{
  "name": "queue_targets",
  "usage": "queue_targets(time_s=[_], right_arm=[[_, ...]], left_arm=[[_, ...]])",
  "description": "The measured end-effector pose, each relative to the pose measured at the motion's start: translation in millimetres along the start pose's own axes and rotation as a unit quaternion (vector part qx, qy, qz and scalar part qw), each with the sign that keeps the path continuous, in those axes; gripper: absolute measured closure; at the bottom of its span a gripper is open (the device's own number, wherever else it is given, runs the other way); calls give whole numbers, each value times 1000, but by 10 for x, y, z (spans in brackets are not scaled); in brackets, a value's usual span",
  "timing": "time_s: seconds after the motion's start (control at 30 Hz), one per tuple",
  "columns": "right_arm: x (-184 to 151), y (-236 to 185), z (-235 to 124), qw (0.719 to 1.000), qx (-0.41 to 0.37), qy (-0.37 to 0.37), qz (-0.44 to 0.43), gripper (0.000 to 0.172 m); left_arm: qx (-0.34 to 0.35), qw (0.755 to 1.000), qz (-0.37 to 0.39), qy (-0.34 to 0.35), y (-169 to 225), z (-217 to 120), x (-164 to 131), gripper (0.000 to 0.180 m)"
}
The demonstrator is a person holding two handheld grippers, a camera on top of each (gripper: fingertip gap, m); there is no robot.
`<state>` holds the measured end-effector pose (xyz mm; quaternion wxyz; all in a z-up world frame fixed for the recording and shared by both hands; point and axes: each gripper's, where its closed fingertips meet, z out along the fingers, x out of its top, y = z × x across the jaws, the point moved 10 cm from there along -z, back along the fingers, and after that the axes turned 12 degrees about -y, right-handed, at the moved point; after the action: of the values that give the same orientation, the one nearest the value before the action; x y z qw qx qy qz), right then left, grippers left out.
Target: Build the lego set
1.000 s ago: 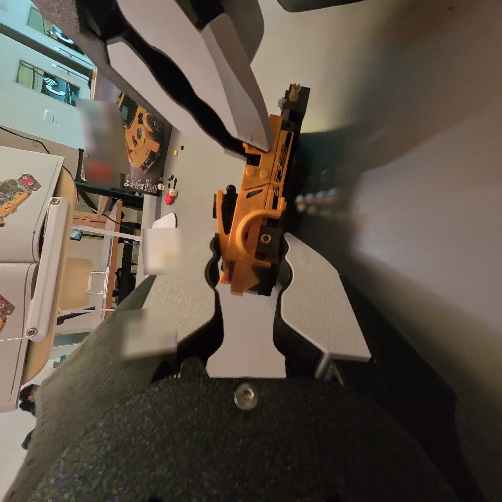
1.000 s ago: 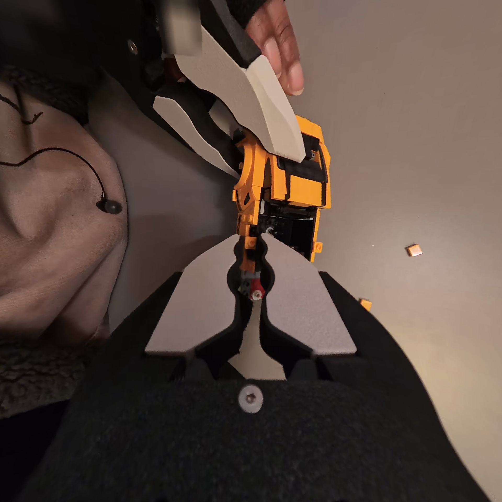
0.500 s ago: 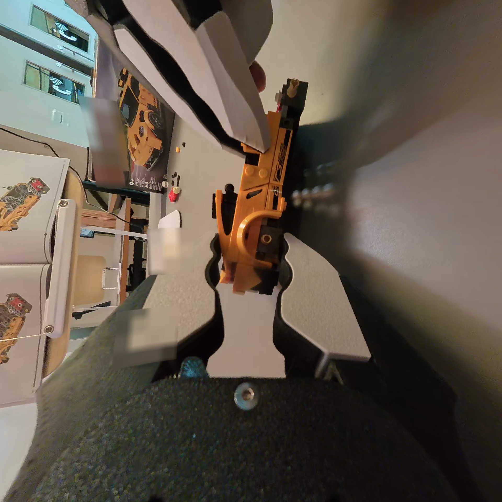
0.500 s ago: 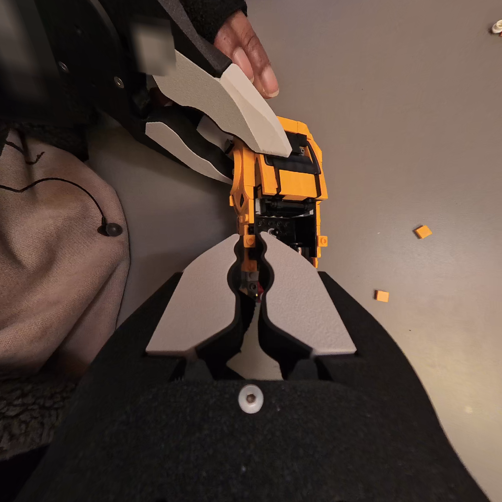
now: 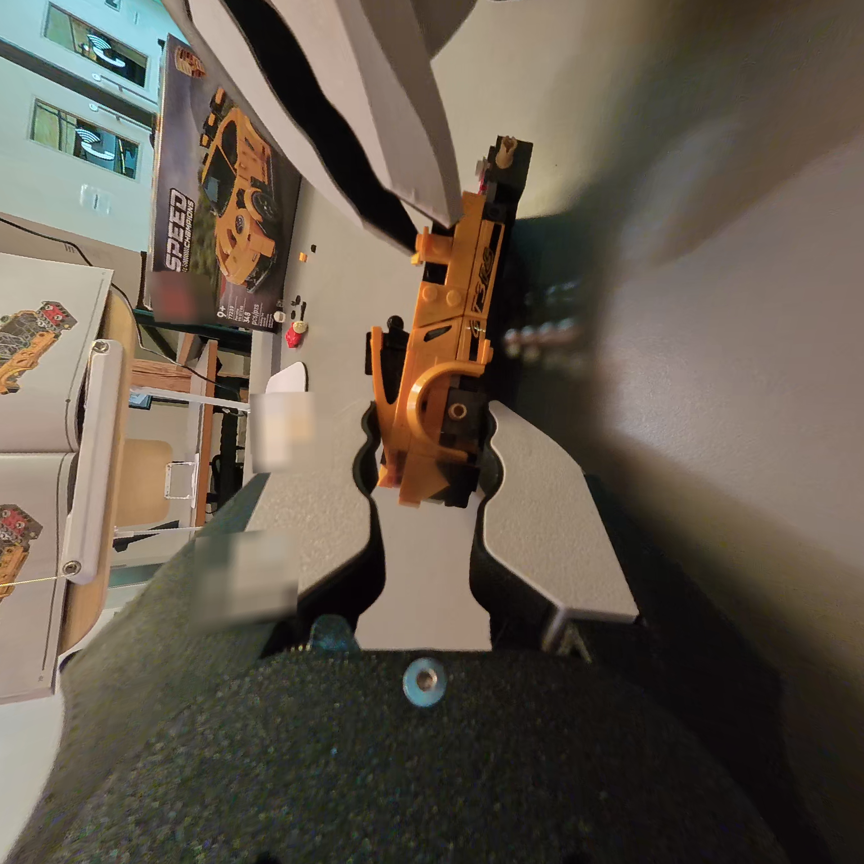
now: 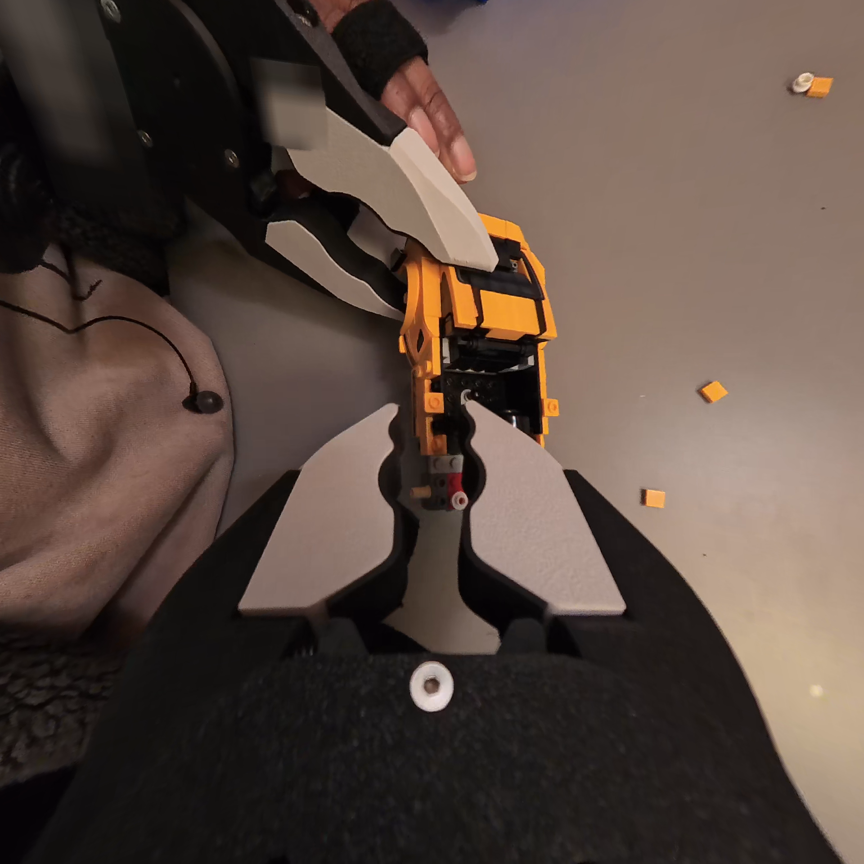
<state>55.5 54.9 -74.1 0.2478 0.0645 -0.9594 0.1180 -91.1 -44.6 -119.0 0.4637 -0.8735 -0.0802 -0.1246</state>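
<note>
Looking like an office or lab: grey surface (image 5: 336, 262), toy-car box (image 5: 219, 196), instruction booklet (image 5: 32, 374), desks and chair (image 5: 140, 477) standing behind.

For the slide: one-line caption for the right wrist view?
Right gripper open around orange brick-built toy car's edge; left gripper clamps its far end.

1 orange brick car (image 6: 486, 322); 2 grippers (image 6: 432, 416) (image 5: 428, 449); 1 printed box (image 5: 219, 187); 4 loose orange tiles (image 6: 713, 392); 1 red piece (image 5: 295, 333).
</note>
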Motion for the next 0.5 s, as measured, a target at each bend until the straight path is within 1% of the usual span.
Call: queue_targets(time_s=[0.1,0.23,0.3,0.5], right_arm=[[38,-1,37,1000,-2,12,10,155],[62,-3,150,1000,-7,-9,0,156],[64,-6,166,1000,-3,-8,-1,161],[46,14,181,1000,16,-4,14,163]], left_arm=[[-1,1000,-1,0,-2,0,3,140],[-1,1000,-2,0,0,-4,5,140],[-1,1000,0,-1,2,-5,5,140],[6,1000,8,-8,13,1,7,140]])
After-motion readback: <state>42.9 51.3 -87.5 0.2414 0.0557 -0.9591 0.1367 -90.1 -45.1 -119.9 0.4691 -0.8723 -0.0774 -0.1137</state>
